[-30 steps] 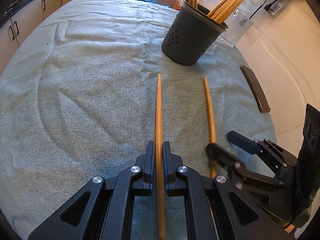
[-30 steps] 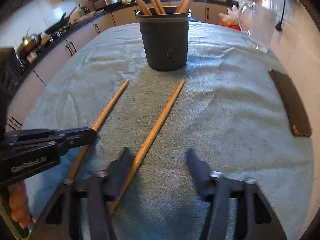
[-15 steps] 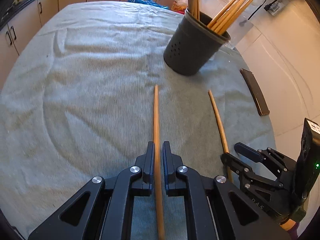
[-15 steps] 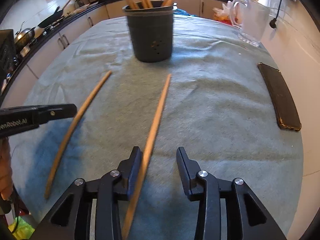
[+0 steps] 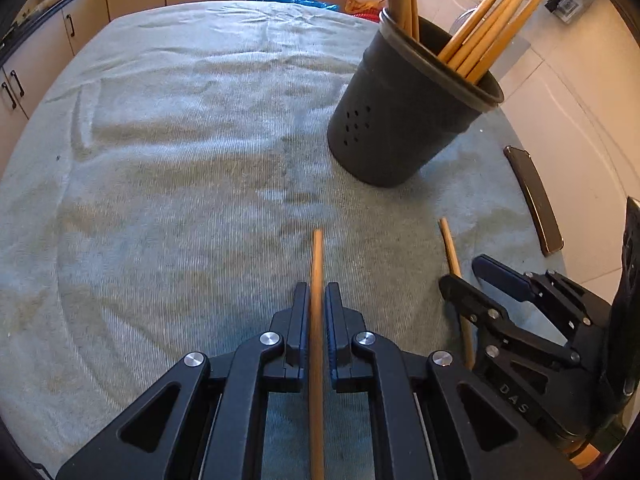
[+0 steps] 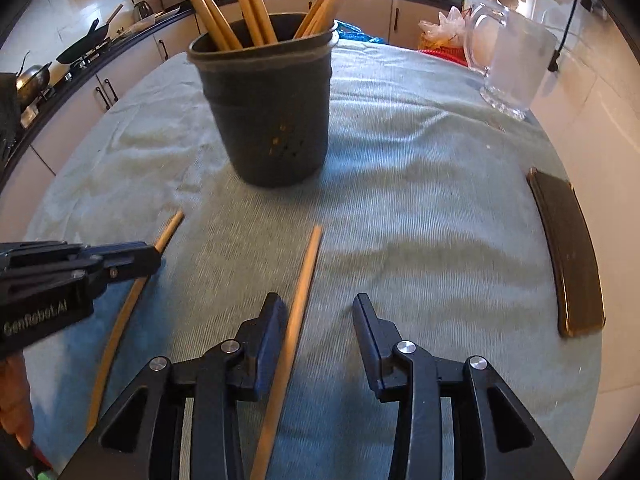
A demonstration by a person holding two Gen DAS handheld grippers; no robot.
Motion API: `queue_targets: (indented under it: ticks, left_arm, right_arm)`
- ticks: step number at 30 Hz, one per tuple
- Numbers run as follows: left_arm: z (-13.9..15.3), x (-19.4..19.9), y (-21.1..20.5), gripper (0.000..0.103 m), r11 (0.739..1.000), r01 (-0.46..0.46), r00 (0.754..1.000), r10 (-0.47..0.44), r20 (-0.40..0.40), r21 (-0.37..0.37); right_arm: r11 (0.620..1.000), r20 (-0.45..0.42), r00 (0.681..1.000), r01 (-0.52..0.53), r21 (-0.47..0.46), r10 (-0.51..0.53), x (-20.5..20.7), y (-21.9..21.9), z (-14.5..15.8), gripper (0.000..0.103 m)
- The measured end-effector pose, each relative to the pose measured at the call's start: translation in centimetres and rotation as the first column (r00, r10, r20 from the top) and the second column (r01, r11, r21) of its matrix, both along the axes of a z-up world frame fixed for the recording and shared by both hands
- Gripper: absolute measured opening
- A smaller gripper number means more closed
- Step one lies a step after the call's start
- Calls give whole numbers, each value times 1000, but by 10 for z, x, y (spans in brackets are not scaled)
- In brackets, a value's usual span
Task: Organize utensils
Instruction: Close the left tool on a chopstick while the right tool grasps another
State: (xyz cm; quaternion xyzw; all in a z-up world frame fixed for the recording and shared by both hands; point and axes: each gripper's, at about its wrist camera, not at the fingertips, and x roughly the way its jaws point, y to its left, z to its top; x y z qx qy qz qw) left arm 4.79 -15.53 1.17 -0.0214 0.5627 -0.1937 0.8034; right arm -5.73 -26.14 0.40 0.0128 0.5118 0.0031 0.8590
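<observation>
While both claws hover over the table, the count stands thus:

Cloth: one pale green towelling cloth (image 5: pixel 168 168) covers the round table.

Holder: one dark grey perforated plastic utensil cup (image 6: pixel 266 120) stands upright on the cloth, far from both claws, to the right in the left wrist view and a little left of centre in the right wrist view.

Sticks in the holder: several long tan wooden sticks (image 5: pixel 492 28) lean out of its mouth; at least five show in the left view, the exact number I cannot tell.

Sticks outside the holder: two. One long tan wooden stick on the left (image 5: pixel 316 320), one matching wooden stick on the right (image 6: pixel 294 320), roughly parallel, well apart, both pointing toward the holder.

Left claw: one black two-finger gripper (image 5: pixel 317 292), fingers together and clamped on the left stick, which runs straight between the pads.

Right claw: one black two-finger gripper (image 6: pixel 320 308), fingers apart; the right stick lies against the inner face of its left finger, clear of the right finger.

Phone: one dark flat rectangular phone (image 6: pixel 568 252) lies at the right edge of the cloth.

Jug: one clear glass jug (image 6: pixel 512 68) stands far right.
</observation>
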Motion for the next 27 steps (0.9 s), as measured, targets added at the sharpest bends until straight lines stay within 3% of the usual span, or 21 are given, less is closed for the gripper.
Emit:
queue_targets:
  ticks: [7, 10, 12, 15, 17, 27]
  left_arm:
    - [-2, 3, 4, 7, 999, -6, 1000, 7, 16, -45]
    - [0, -3, 6, 7, 999, -1, 999, 3, 38, -41]
    - [0, -5, 4, 7, 1000, 7, 998, -6, 58, -25]
    - [0, -8, -4, 5, 1000, 16, 997, -17, 75, 8]
    - [1, -8, 1, 5, 1000, 1, 998, 0, 62, -8]
    - [60, -44, 33, 5, 996, -25, 979, 42, 201, -87]
  right_arm:
    - [1000, 55, 998, 15, -10, -14, 7, 2, -3, 36]
    - [1000, 82, 996, 28, -13, -27, 3, 4, -3, 28]
    - [999, 90, 996, 32, -11, -31, 2, 6, -3, 18]
    - [1000, 85, 996, 31, -6, -30, 3, 8, -2, 9]
    - [999, 73, 997, 34, 17, -36, 2, 7, -1, 7]
    - [991, 186, 979, 58, 118, -79, -31, -11, 44, 6]
